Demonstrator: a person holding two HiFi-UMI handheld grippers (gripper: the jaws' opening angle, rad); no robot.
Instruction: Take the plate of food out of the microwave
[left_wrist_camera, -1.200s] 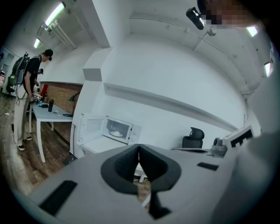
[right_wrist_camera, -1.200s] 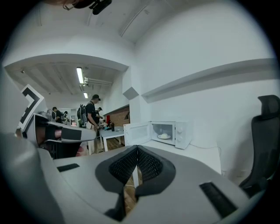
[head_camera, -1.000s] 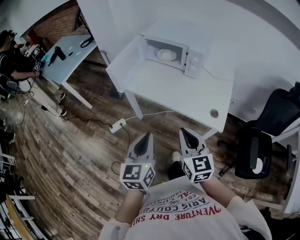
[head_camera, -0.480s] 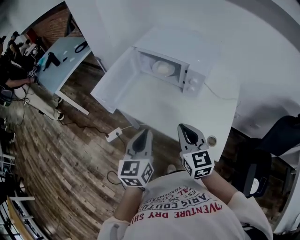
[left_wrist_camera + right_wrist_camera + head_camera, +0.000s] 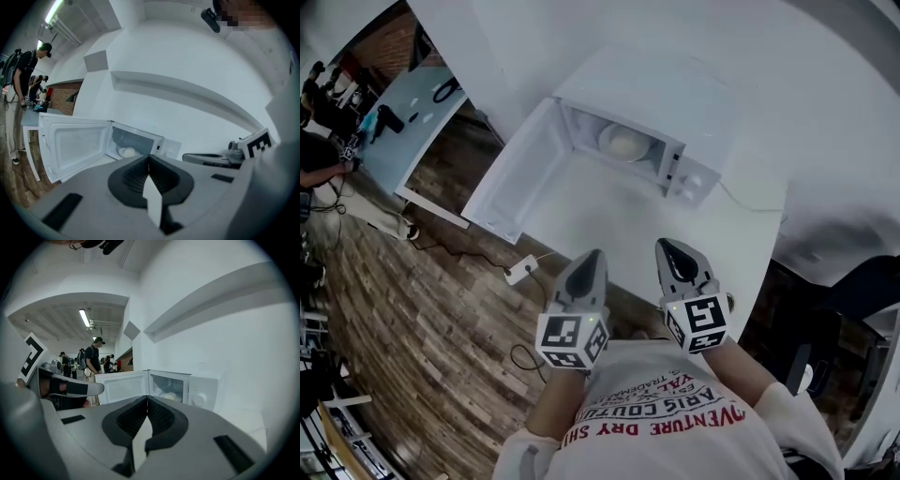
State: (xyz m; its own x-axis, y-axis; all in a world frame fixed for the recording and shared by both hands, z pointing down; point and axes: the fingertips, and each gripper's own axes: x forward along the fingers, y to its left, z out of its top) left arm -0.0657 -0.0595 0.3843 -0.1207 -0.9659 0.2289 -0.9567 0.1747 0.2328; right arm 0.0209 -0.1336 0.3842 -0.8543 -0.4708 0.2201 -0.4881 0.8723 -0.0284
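Head view: your left tongs (image 5: 591, 255) and right tongs (image 5: 667, 246) are closed, empty; meeting the round white plate of food (image 5: 625, 142) ahead like that could shove it deeper.

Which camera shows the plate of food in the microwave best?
The head view: it looks down into the open microwave onto the plate of food. Both gripper views show only a small pale shape inside.
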